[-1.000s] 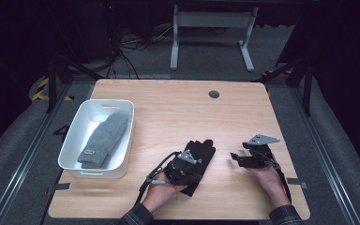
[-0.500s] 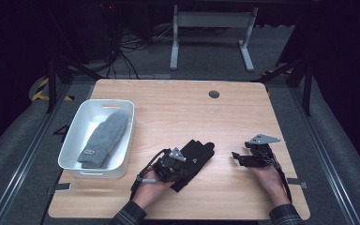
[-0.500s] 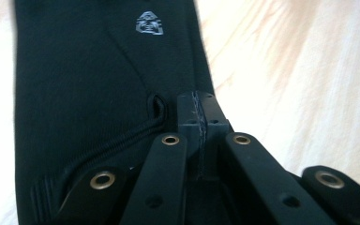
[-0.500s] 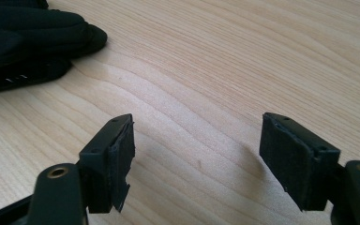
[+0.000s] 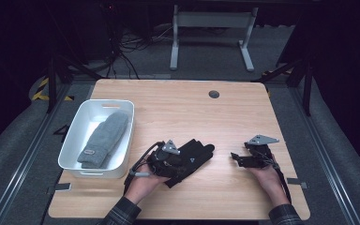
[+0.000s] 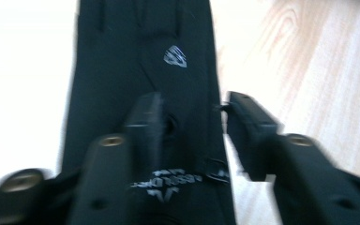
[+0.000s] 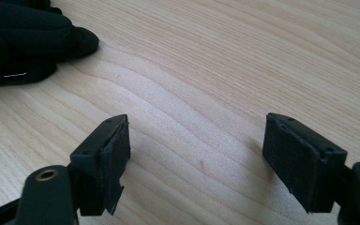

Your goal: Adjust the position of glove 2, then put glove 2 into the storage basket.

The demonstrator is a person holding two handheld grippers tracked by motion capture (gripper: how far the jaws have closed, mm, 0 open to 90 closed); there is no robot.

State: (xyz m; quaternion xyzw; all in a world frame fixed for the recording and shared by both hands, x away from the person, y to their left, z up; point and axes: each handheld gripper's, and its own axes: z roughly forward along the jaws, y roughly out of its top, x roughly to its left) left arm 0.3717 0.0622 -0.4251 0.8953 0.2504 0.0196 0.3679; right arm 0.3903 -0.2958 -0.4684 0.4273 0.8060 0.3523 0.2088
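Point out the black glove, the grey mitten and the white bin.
black glove (image 5: 194,157), high view, its back near the logo.
grey mitten (image 5: 104,136), high view, mid palm.
white bin (image 5: 72,133), high view, left rim.

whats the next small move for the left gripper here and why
Probably close the jaws. The left gripper sits over the black glove on the table, jaws apart, one over the fabric and one just past its edge, so nothing looks pinched yet. The grey mitten already lies in the white bin.
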